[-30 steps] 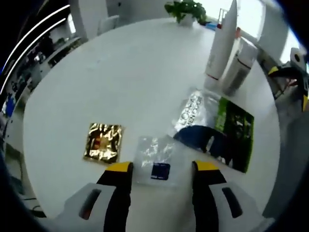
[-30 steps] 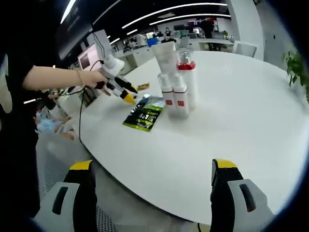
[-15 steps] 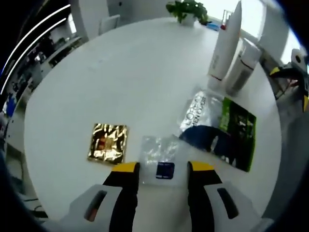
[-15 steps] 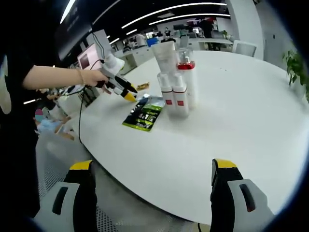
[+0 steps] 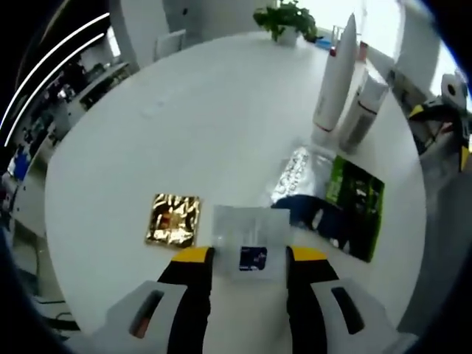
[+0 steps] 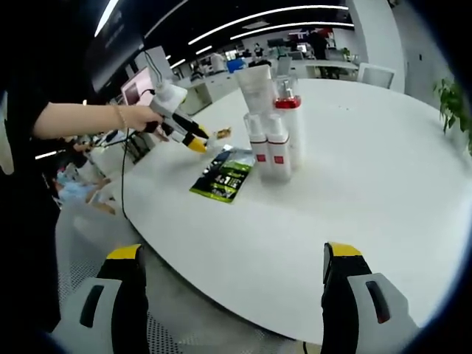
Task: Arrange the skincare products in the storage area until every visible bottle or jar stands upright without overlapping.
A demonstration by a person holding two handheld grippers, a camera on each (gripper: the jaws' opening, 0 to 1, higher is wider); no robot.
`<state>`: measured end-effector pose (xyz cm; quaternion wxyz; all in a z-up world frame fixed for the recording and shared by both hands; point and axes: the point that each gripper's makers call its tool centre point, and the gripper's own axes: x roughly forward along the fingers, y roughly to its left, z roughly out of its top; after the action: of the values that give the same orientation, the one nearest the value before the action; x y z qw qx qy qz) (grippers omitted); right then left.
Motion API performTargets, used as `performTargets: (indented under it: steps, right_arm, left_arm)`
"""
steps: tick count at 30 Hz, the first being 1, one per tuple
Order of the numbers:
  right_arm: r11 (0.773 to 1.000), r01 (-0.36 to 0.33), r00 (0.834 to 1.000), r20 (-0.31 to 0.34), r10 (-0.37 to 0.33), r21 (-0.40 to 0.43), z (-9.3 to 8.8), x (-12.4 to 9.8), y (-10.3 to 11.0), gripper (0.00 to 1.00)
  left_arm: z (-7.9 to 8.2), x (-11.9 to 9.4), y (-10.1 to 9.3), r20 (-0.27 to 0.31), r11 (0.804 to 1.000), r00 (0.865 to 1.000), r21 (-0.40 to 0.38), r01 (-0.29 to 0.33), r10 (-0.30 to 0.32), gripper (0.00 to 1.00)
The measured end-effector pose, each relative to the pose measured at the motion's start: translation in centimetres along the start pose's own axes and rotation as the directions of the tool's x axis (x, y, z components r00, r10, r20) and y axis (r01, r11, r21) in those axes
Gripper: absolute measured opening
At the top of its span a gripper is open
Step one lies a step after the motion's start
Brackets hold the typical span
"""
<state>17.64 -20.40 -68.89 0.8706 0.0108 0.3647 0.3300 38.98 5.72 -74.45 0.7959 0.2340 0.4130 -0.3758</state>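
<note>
My left gripper (image 5: 249,255) is shut on a clear sachet with a blue square (image 5: 247,225), held just above the white round table (image 5: 221,110). A gold sachet (image 5: 175,220) lies to its left. A silver sachet (image 5: 295,173) and a green-and-black sachet (image 5: 358,199) lie ahead to the right, partly overlapping. Behind them stand a tall white tube (image 5: 333,74) and a white bottle (image 5: 363,103). My right gripper (image 6: 232,254) hangs open off the table's near edge. From there I see the tube (image 6: 258,85), a red-capped pump bottle (image 6: 287,110) and two small white bottles (image 6: 269,147) standing upright together.
A person's hand holds the left gripper (image 6: 193,141) over the table's far left edge. A potted plant (image 5: 284,18) stands at the far side of the table. Office desks and a chair (image 6: 376,74) lie beyond. A wide bare stretch of table (image 6: 369,184) lies right of the bottles.
The left jaws have narrowed onto the clear sachet and raised it a little off the table. The right gripper has stayed where it was.
</note>
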Motion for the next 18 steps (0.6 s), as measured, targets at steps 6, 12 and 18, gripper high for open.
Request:
performTargets:
  steps: [6, 12, 18]
  right_arm:
    - [1.000, -0.011, 1.000, -0.003, 0.011, -0.021, 0.0, 0.0, 0.4, 0.99]
    - [0.999, -0.022, 1.000, 0.003, 0.022, -0.035, 0.2, 0.0, 0.7, 0.99]
    - [0.998, -0.040, 0.999, 0.014, 0.041, -0.044, 0.4, 0.0, 1.0, 0.99]
  left_arm:
    - [0.6, -1.1, -0.2, 0.014, 1.000, 1.000, 0.014, -0.011, 0.011, 0.43]
    - [1.6, -2.7, -1.3, 0.040, 0.999, 0.999, 0.049, -0.016, 0.014, 0.43]
    - [2.1, -3.8, -2.1, 0.060, 0.997, 0.998, 0.071, -0.023, 0.019, 0.43]
